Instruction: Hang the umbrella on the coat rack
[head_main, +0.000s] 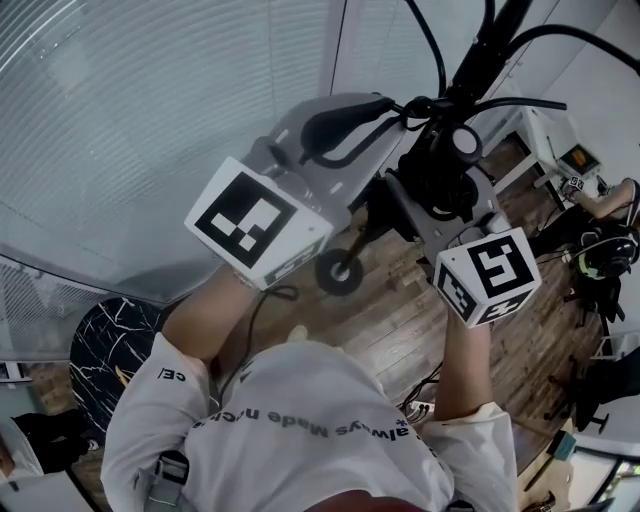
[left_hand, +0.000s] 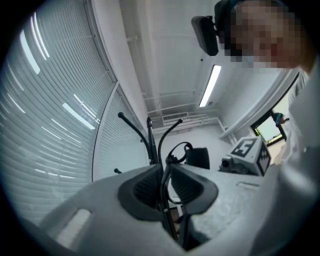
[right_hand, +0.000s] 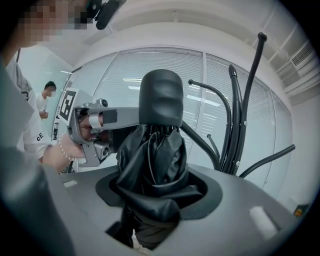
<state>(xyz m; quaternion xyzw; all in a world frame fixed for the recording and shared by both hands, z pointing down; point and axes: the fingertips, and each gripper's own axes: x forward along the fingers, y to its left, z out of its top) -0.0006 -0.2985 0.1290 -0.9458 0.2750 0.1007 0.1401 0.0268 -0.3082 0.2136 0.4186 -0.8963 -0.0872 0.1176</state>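
The black folded umbrella (right_hand: 152, 165) stands upright between the jaws of my right gripper (right_hand: 155, 195), which is shut on its bunched fabric. Its rounded handle (right_hand: 161, 97) points up. My left gripper (left_hand: 167, 177) is shut on the umbrella's thin black wrist strap (left_hand: 181, 150), whose loop rises above the jaws. From the head view, the left gripper (head_main: 392, 108) and right gripper (head_main: 425, 205) hold the umbrella (head_main: 440, 165) just in front of the black coat rack (head_main: 485, 45). The rack's curved hooks (right_hand: 235, 115) rise close behind the umbrella.
White window blinds (head_main: 150, 110) fill the left side. Below lies a wooden floor (head_main: 400, 320), with a dark marbled round table (head_main: 105, 345) at the lower left. People sit at the far right (head_main: 600, 250), and one stands behind my left gripper (right_hand: 47, 97).
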